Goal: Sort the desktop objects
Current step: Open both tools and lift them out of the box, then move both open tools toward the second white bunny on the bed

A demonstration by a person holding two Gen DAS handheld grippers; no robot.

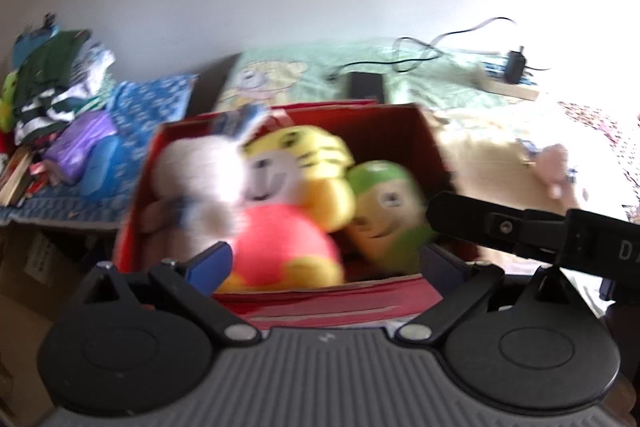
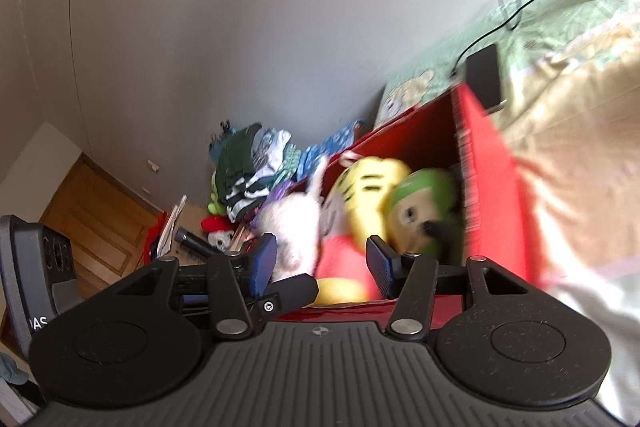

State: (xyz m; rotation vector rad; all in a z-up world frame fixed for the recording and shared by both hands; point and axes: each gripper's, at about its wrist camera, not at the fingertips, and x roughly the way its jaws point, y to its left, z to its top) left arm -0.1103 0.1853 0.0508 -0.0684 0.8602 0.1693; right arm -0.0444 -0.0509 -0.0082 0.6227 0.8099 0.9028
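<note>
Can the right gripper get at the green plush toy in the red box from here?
Probably yes: the right gripper is open at the red box rim, and the green plush toy lies uncovered on top, just ahead.

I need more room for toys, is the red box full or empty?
Nearly full: the red box holds white, yellow tiger and green plush toys.

Motion blur smears the plush toys in the red box [image 1: 400,131], so the face of the white toy [image 1: 200,171] cannot be read. The green toy [image 2: 424,211] hides the box's far corner in the right wrist view. The clothes pile [image 1: 52,79] runs off the picture's left edge.
</note>
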